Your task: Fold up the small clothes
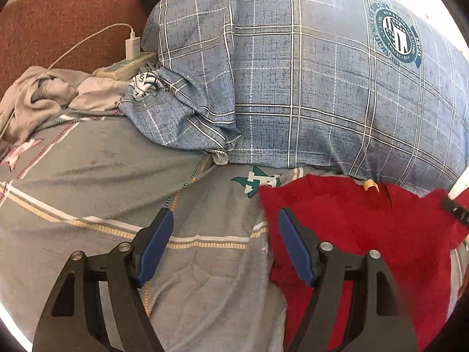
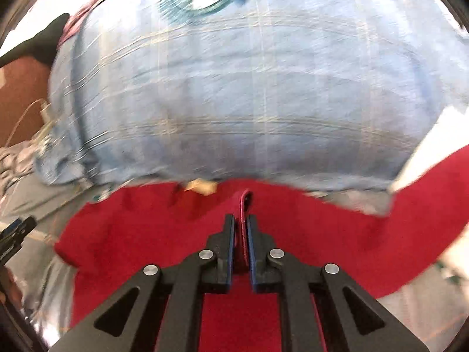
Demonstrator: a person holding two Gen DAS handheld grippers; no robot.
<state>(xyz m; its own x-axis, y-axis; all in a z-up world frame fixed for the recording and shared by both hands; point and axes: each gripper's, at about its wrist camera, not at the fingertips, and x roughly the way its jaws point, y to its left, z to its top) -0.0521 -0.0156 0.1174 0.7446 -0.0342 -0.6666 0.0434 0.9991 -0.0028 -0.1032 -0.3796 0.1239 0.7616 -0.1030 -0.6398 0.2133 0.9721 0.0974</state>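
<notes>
A small red garment (image 1: 366, 234) lies spread on the grey bedsheet (image 1: 88, 182), at the right in the left wrist view. My left gripper (image 1: 224, 220) is open and empty, just above the sheet at the garment's left edge, its right finger over the red cloth. In the right wrist view, which is blurred, my right gripper (image 2: 241, 220) is shut on a fold of the red garment's (image 2: 146, 228) edge, which sticks up between the pads. A tip of the right gripper shows at the left wrist view's right edge (image 1: 455, 209).
A large blue plaid pillow (image 1: 322, 88) lies just behind the garment. A crumpled grey garment (image 1: 38, 94) lies at the far left. A power strip with a white charger (image 1: 132, 58) sits by a brown headboard (image 1: 58, 20).
</notes>
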